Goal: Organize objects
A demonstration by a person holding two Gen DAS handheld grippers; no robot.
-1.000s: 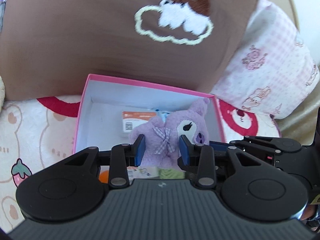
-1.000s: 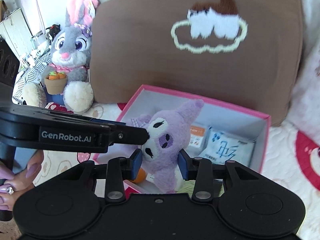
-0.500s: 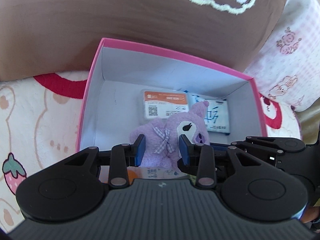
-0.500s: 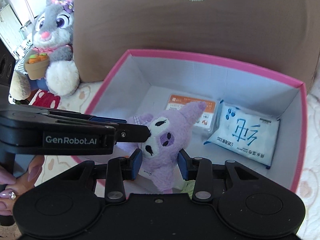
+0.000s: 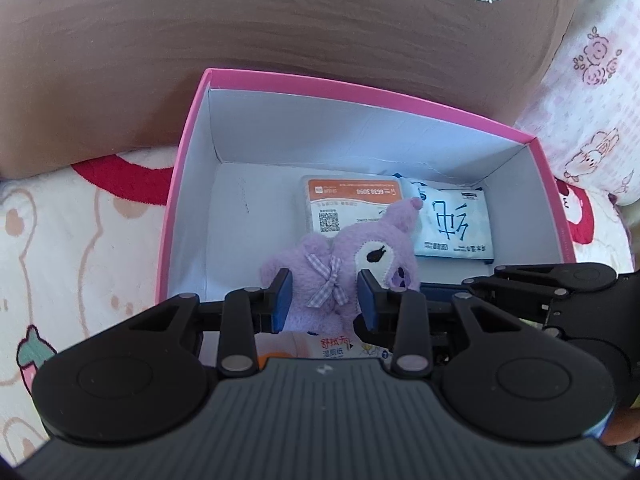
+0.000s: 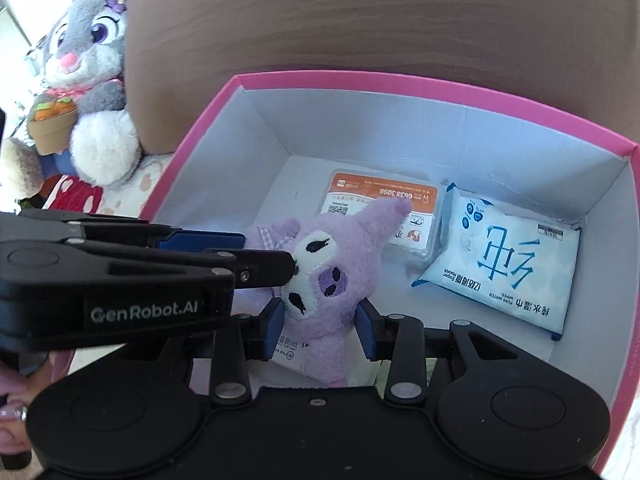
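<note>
A purple plush toy (image 5: 340, 256) with a checked bow hangs low inside the open pink box (image 5: 360, 92). My left gripper (image 5: 324, 300) is shut on its body. From the other side my right gripper (image 6: 320, 324) is shut on the same plush toy (image 6: 340, 264), lower down, below its face. In the right wrist view the left gripper's fingers (image 6: 264, 266) come in from the left against the toy's head. An orange-labelled packet (image 6: 380, 200) and a blue-and-white wipes pack (image 6: 500, 264) lie flat on the box floor behind the toy. Another packet (image 5: 332, 346) lies under it.
A large brown cushion (image 5: 240, 40) leans behind the box. A grey rabbit plush (image 6: 88, 60) sits to its left, and a pink-and-white pillow (image 5: 592, 80) to its right. The box stands on a cartoon-print blanket (image 5: 60, 240). A hand (image 6: 12, 408) shows at the lower left.
Both grippers have come down together with the purple plush toy, from above the rim to inside the box. The grip on it looks the same.
</note>
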